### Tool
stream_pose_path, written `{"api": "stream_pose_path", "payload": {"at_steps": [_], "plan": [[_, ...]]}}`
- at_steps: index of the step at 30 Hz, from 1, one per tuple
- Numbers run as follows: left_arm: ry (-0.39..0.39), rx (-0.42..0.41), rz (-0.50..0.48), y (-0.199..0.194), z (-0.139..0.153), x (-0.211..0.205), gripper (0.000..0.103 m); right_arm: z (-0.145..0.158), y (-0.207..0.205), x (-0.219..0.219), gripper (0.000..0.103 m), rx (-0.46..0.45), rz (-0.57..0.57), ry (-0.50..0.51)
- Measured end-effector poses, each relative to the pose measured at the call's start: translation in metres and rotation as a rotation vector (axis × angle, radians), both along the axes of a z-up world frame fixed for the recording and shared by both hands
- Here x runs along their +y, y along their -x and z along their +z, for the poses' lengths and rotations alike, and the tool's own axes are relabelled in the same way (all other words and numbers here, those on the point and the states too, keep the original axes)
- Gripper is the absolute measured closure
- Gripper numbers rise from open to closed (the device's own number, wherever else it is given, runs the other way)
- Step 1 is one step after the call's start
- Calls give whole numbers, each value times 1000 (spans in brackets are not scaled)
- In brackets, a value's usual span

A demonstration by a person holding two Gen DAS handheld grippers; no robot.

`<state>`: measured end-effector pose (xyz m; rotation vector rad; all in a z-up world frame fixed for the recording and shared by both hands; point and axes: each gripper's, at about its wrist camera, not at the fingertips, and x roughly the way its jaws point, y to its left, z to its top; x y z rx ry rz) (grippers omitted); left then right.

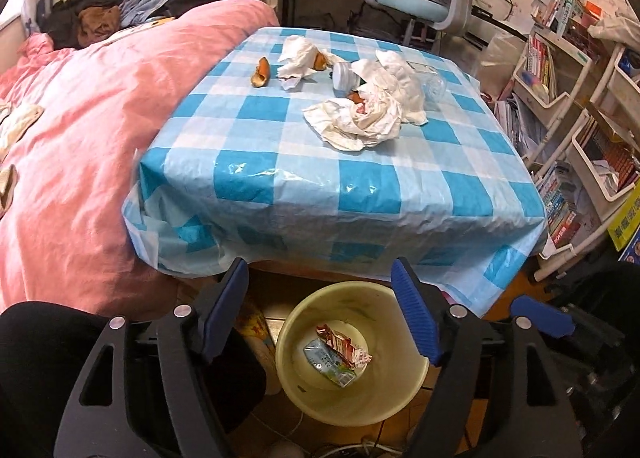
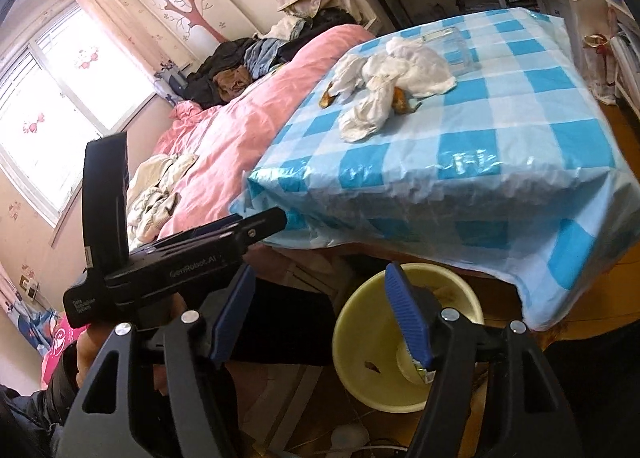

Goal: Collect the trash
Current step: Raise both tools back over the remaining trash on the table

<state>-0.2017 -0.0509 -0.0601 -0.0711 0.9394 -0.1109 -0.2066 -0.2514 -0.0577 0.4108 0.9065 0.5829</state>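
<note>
Two grippers (image 1: pixel 320 314) (image 2: pixel 320 314), jaws spread empty, above round yellowish plastic bin (image 1: pixel 400 390)

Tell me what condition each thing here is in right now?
Left gripper: open, empty.
Right gripper: open, empty.
Bin: upright on the floor, wrappers inside.
Tissues: crumpled, on the table.
Peel: lying on the checked tablecloth.
Clear jar: on its side.
</note>
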Motion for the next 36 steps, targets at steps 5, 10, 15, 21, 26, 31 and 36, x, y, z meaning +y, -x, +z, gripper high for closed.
{"api": "stream_pose_path", "payload": {"at_steps": [5, 10, 15, 21, 26, 31, 36], "plan": [[15, -5, 10, -2, 0, 2, 31, -1, -1, 8, 36, -6, 23, -3], [25, -36, 42, -8, 7, 7, 30, 7, -8, 6, 36, -44, 6, 3], [37, -73, 108, -18, 16, 27, 27, 20, -18, 5, 36, -104, -3, 38], [79, -72, 175, -37, 23, 54, 27, 29, -39, 9, 36, -168, 24, 122], [81, -49, 181, -60, 20, 55, 27, 36, -64, 11, 36, -242, 57, 213], [70, -17, 145, -83, 13, 44, 27, 31, -91, 7, 36, -247, 60, 254], [88, 8, 80, -106, 6, 20, 27, 28, -112, -5, 39, -232, 6, 234]]}}
